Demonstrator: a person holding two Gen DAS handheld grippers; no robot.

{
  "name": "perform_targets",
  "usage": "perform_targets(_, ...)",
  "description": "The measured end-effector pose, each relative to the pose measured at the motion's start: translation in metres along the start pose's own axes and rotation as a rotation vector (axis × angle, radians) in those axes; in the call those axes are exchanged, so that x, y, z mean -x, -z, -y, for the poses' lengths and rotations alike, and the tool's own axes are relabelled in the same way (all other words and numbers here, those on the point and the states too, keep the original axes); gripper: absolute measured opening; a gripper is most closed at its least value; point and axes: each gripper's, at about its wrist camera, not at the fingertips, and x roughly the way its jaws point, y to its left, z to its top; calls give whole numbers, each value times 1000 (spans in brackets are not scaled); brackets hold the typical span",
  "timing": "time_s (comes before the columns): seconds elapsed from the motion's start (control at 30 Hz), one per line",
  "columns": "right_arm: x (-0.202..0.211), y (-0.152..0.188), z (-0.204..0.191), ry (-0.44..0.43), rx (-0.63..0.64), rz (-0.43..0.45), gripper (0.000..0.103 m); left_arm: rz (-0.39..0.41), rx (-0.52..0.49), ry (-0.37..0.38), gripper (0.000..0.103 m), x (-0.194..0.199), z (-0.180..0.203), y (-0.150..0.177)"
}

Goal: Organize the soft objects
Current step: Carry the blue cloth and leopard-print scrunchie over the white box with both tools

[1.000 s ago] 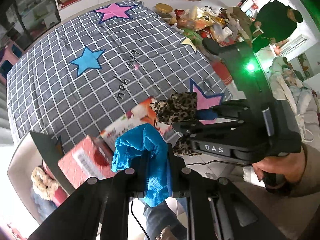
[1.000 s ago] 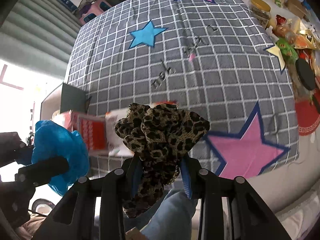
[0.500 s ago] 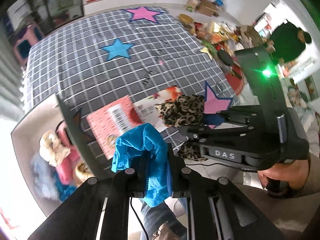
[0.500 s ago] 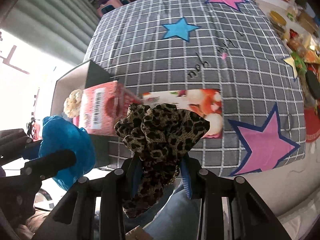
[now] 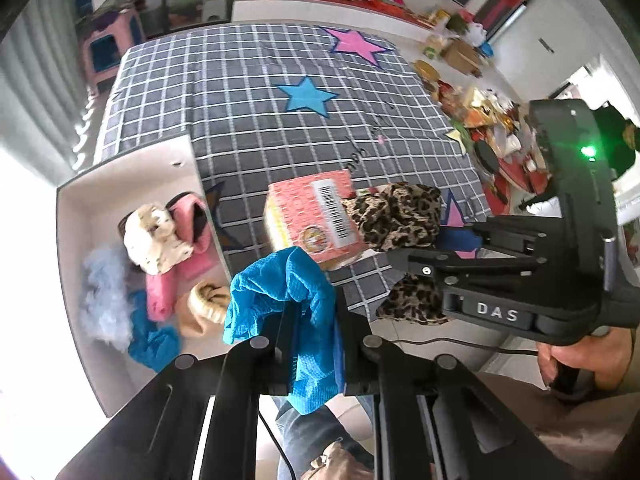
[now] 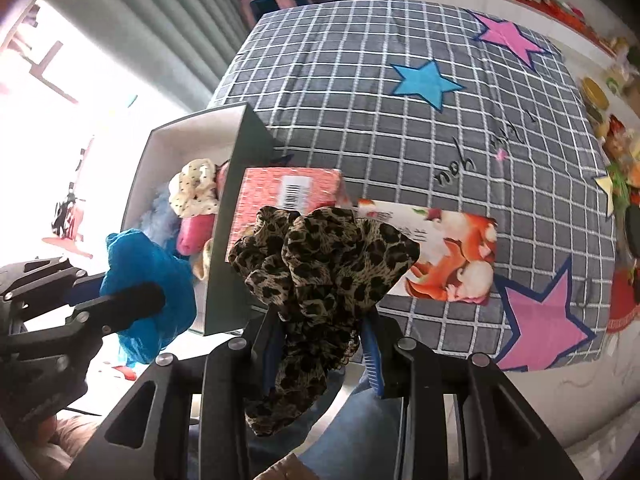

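Observation:
My left gripper is shut on a blue cloth scrunchie, held in the air at the table's near edge beside the open white box. It also shows in the right wrist view. My right gripper is shut on a leopard-print scrunchie, held just right of the left one; it shows in the left wrist view. The box holds several soft items: a cream dotted scrunchie, a pink one, a pale blue fluffy piece, a blue one, a tan one.
A pink carton with a barcode stands right of the box on the checked star tablecloth. A flat picture card lies beside it. Clutter crowds the table's far right edge.
Both grippers swung left with their scrunchies still held. The white box and its contents came fully into view, and the pink carton now sits nearer centre.

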Motion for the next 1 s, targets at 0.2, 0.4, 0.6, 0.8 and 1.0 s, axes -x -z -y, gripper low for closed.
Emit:
perform_targets(0.2,3,-10,-22,-6,52,10,36,15,53,-10,15,5,-19,7)
perform_targets(0.4,5,-20,-41,-10,96,16,36,33,95,-21,15,7,-33,11)
perform_targets(0.6,2,-25,-58,-9,150,6,36,46,126,-39,15,9,-43,16)
perform_targets(0.8,-2,-28,-73,-14,194,-5,36,47,168,-53,15,8,-57,23)
perform_targets(1.0,-5,-33,-88,-23,228,-11,36,48,200,-64,15,8,-69,28)
